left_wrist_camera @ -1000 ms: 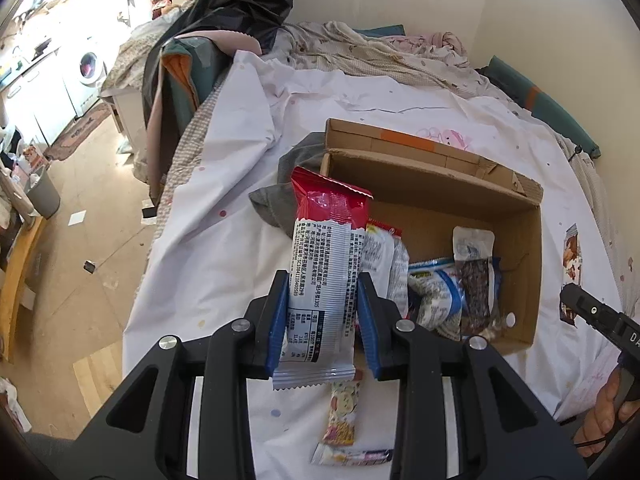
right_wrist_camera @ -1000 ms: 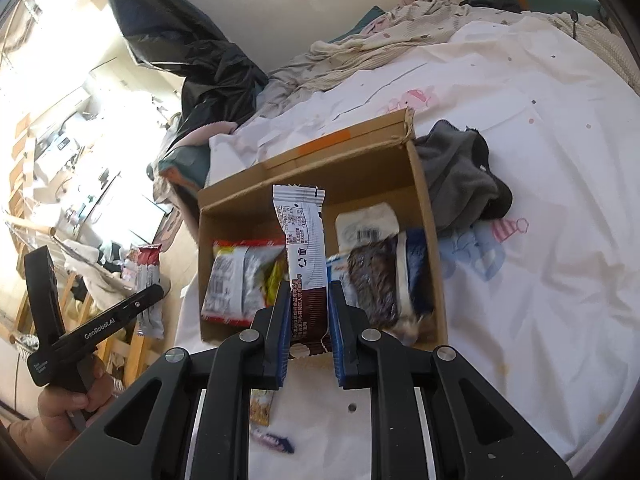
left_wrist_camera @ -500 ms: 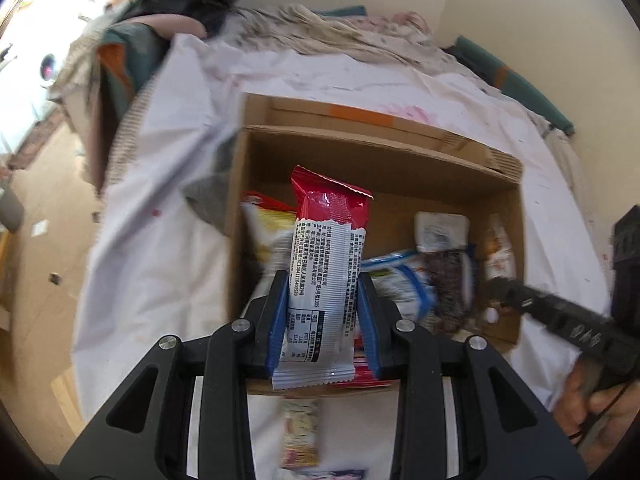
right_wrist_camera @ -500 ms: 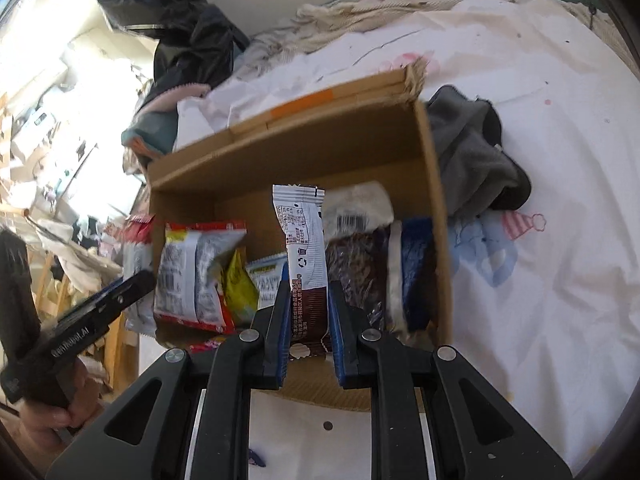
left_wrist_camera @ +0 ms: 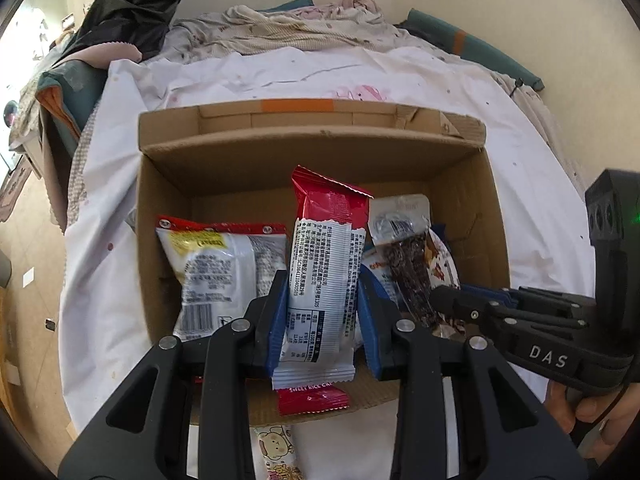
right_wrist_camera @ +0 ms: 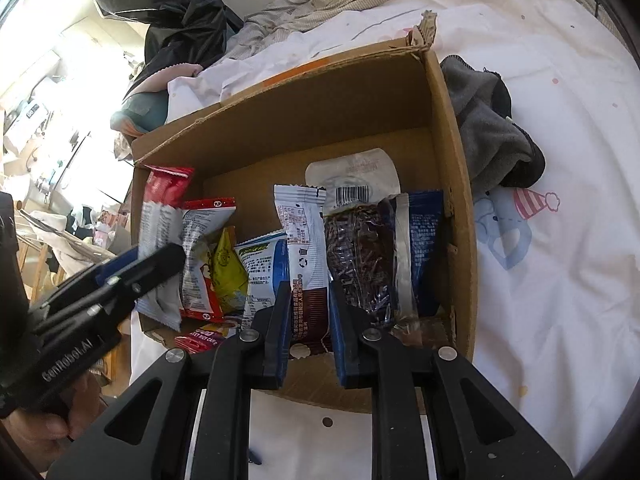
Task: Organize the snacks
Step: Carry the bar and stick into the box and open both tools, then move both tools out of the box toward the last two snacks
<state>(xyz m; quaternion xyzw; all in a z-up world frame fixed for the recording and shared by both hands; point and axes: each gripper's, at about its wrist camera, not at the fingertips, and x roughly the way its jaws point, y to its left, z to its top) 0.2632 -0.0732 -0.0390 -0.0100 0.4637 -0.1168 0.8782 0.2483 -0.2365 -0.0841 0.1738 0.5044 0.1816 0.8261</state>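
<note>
Bed (left_wrist_camera: 520, 184): white sheet, carries all. Cardboard box (left_wrist_camera: 312, 148): open top, directly ahead of and below both tools; packets stand along its near wall, bare floor toward the far wall. Left tool (left_wrist_camera: 322, 320): clamped on red-and-white packet (left_wrist_camera: 324, 264), long axis upright, above the box's near-left part. Right tool (right_wrist_camera: 309, 316): clamped on brown-and-white bar (right_wrist_camera: 304, 248), upright, in the gap between blue-white bag (right_wrist_camera: 264, 268) and dark packet (right_wrist_camera: 356, 252); judged nearer to release.

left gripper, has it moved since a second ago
Yes. The left gripper, holding the red snack, has moved from beside the cardboard box to over it.
</note>
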